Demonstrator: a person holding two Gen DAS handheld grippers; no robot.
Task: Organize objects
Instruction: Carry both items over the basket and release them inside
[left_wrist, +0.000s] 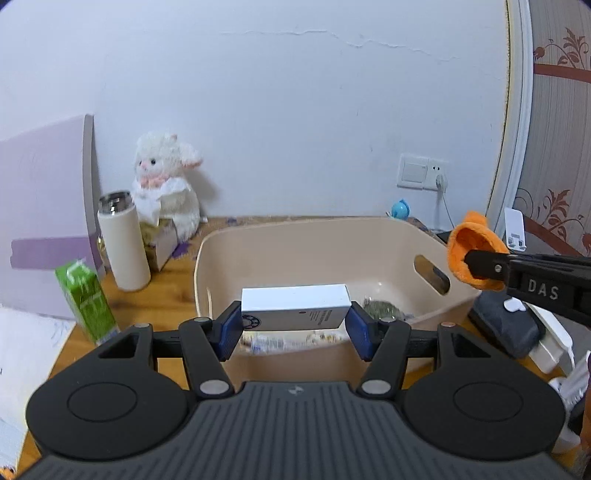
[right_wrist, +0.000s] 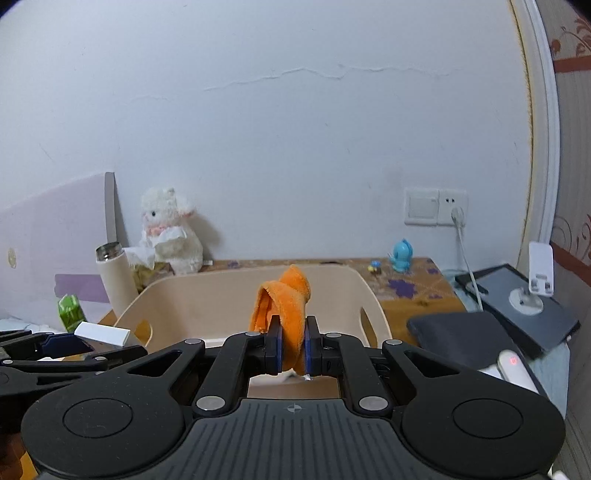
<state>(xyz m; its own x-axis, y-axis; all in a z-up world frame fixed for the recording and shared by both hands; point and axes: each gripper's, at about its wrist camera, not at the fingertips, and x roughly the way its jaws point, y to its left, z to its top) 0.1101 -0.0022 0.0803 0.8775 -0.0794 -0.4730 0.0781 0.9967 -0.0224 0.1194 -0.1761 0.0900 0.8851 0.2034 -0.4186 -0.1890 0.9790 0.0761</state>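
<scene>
The left tongs (left_wrist: 293, 326) are clamped on a white rectangular cardboard box (left_wrist: 295, 306), one blue pad pressing each short end, so the box lies level across the gap. Box and tongs hang over the near rim of a beige plastic storage bin with cut-out handles (left_wrist: 406, 240), which sits on the wooden counter (left_wrist: 173, 273) straight ahead of them. Down inside the bin, just beyond the box, lies a small greenish packet (left_wrist: 380, 308); I cannot tell what it is.

The right tongs (right_wrist: 293, 349) are clamped on a soft orange plush cloth (right_wrist: 288, 299), which stands up in folds above the pads. They sit to the right of the left tongs, held over the bin's right side.

To the left of the left tongs stand a green drink carton (left_wrist: 86, 299) and, further back, a tall cream thermos with a steel top (left_wrist: 123, 243). A white plush lamb (left_wrist: 166, 184) leans on the wall behind them. Beyond the bin, near the wall socket, is a small blue toy figure (right_wrist: 402, 254).
</scene>
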